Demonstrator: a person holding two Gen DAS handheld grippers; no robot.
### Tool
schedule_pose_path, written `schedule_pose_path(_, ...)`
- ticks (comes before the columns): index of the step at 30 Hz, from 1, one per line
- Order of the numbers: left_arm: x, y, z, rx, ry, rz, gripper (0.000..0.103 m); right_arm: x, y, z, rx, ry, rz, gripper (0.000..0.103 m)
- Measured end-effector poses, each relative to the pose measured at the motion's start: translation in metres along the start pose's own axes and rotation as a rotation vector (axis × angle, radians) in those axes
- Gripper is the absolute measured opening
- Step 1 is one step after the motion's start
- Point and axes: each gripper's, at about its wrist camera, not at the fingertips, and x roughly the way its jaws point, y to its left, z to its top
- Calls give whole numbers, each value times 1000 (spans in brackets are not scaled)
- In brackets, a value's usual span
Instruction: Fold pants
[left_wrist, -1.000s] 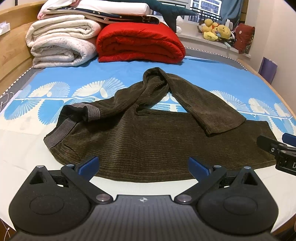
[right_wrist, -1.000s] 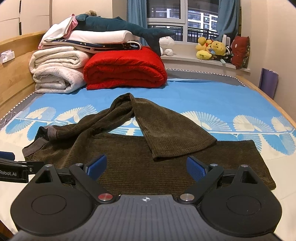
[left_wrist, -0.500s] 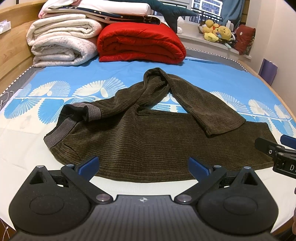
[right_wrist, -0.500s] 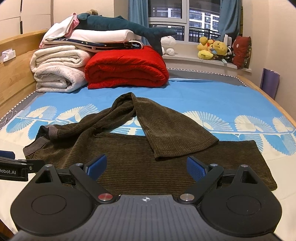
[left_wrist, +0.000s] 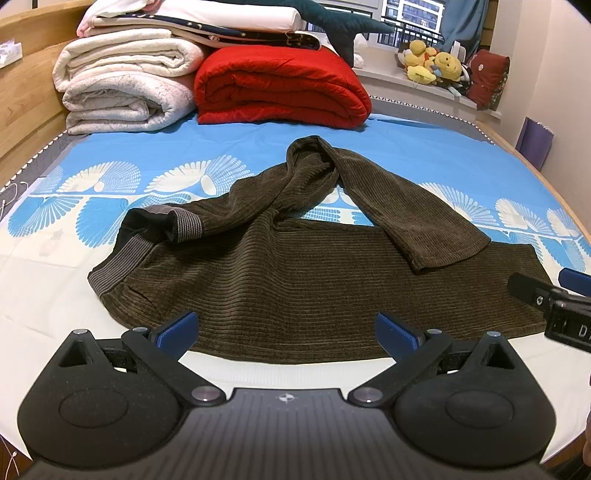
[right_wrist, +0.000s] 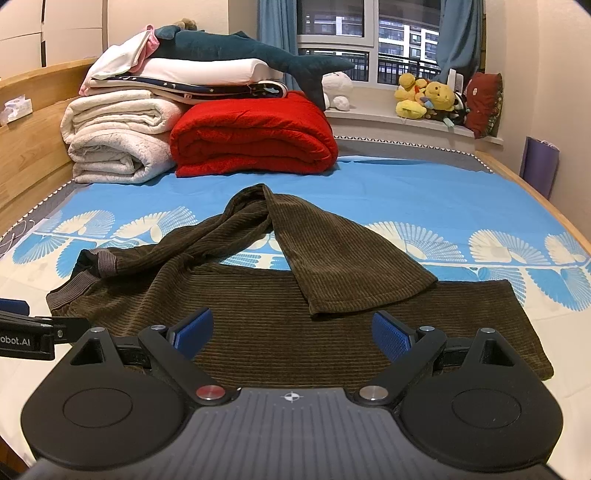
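Note:
Brown corduroy pants (left_wrist: 295, 280) lie on the bed, waistband (left_wrist: 118, 258) at the left, one leg stretched to the right, the other leg (left_wrist: 406, 206) bent up and folded back across it. They also show in the right wrist view (right_wrist: 280, 325). My left gripper (left_wrist: 286, 332) is open and empty, just in front of the pants' near edge. My right gripper (right_wrist: 291, 332) is open and empty over the near edge, right of the left one. Its tip shows in the left wrist view (left_wrist: 554, 295).
Folded white blankets (left_wrist: 122, 92) and a red duvet (left_wrist: 280, 88) are stacked at the bed's far end, with a plush shark (right_wrist: 251, 51) on top. Wooden bed frame (right_wrist: 33, 122) on the left. Plush toys (right_wrist: 428, 96) on the windowsill.
Both grippers have drifted slightly; the view has shifted a little. The pants have not moved and both grippers stay open.

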Motion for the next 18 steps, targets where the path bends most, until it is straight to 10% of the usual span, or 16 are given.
schedule_pose_path(3, -2, 0, -1, 15, -10, -6, 97, -1, -2, 2, 16, -4, 1, 86)
schedule_pose_path(18, -6, 8, -3, 88, -78, -65, 9, 5, -38, -4, 148, -24, 66, 72)
